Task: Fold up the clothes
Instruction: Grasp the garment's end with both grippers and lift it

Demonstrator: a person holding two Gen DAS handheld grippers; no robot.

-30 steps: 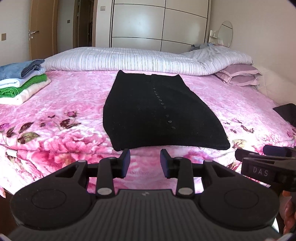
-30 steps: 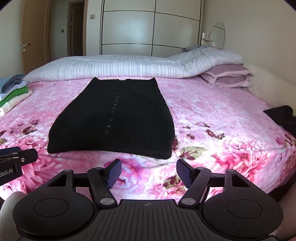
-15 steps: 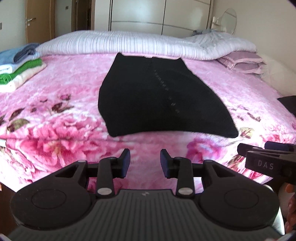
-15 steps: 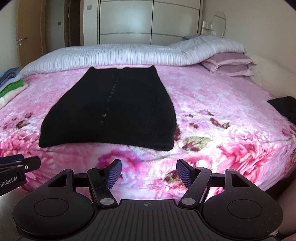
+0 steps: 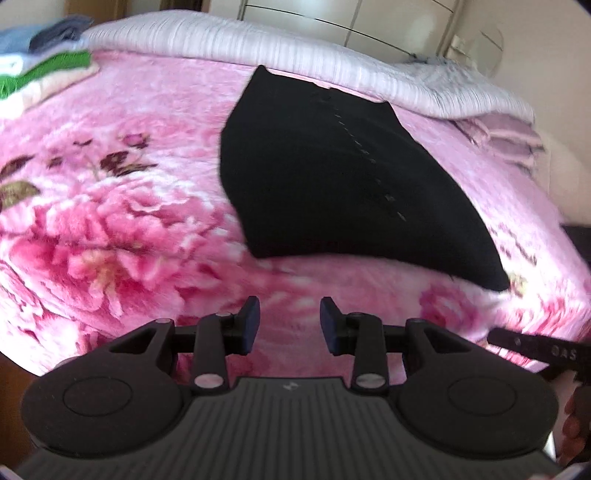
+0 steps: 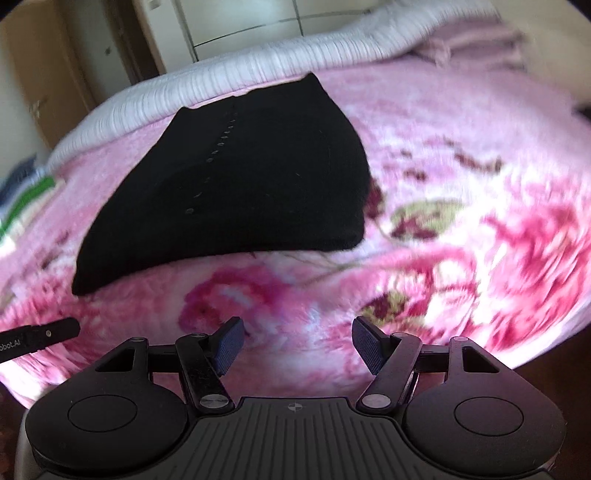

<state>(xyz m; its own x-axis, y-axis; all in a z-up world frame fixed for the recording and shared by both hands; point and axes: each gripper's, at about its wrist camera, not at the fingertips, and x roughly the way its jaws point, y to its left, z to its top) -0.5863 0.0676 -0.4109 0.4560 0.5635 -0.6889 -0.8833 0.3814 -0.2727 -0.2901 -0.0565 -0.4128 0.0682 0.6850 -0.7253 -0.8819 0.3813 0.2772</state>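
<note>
A black knitted garment [image 5: 332,177] [image 6: 243,184] with a row of small buttons down its middle lies flat on the pink floral blanket [image 5: 110,229] [image 6: 461,240]. My left gripper [image 5: 290,325] hovers open just short of the garment's near hem, toward its left corner, with nothing between its fingers. My right gripper [image 6: 297,345] is open too, wider, below the hem near the right corner, and holds nothing. Each gripper's tip shows at the edge of the other's view, the right gripper [image 5: 546,349] and the left gripper [image 6: 40,336].
A stack of folded clothes [image 5: 40,62] sits at the bed's far left. A striped white duvet [image 5: 295,48] and purple pillows [image 5: 509,136] line the head of the bed. A dark item [image 5: 580,240] lies at the right edge. Wardrobe doors [image 6: 240,22] stand behind.
Both grippers have moved forward and tilted down toward the garment's near hem, which now looms larger. Both views are motion-blurred. Jaw openings look unchanged.
</note>
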